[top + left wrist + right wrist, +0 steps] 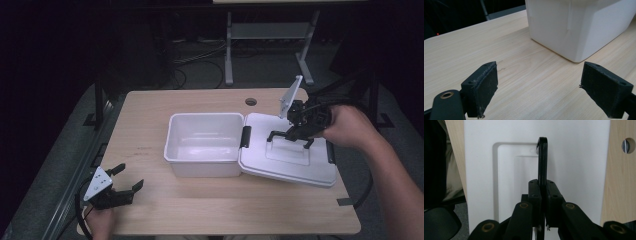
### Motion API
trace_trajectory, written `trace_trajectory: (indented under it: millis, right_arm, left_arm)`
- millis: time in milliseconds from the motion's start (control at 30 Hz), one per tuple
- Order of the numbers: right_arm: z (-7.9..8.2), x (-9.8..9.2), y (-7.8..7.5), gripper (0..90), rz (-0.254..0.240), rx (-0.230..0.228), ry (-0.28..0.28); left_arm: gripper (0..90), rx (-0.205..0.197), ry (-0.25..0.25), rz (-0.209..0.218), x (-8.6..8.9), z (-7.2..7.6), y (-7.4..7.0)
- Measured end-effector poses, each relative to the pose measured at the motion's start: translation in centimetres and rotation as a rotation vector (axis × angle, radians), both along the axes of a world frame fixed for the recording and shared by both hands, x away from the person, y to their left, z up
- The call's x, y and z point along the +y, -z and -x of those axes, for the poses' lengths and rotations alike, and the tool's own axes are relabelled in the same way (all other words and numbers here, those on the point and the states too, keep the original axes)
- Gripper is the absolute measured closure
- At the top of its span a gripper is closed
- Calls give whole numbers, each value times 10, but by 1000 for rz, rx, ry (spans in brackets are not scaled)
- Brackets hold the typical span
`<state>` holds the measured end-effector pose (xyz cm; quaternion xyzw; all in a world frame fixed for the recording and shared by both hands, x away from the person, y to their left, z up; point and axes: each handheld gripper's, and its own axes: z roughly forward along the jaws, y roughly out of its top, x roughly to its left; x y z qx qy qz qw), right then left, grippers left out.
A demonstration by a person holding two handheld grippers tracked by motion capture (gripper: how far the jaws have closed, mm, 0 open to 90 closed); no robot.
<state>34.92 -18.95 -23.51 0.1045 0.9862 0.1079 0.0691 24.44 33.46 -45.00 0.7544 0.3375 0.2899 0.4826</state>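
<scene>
An open white plastic bin [172, 135] stands at the middle of the wooden table [145, 110], with nothing inside. To its right lies its white lid [300, 167], the lid's left edge against the bin. My right gripper [295, 134] is over the lid, shut on the lid's black handle [280, 134]. In the right gripper view the pads [535, 192] pinch the thin black handle [542, 157] above the lid [579, 170]. At the table's front left my left gripper [129, 176] rests open, holding nothing. Its view shows both pads [486, 87] wide apart, facing the bin's corner [574, 27].
Black latches sit on the lid's left [245, 136] and right [330, 152] ends. A round cable hole [251, 101] is in the table behind the bin. A metal stand [270, 35] is on the floor beyond the table.
</scene>
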Motion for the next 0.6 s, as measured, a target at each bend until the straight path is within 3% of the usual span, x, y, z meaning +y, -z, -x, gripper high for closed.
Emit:
trace_trajectory:
  millis: [600]
  right_arm:
    - [-12,36,-3,845,5,-3,-62]
  left_arm:
    - [135,1,6,-2,-1,-1,0]
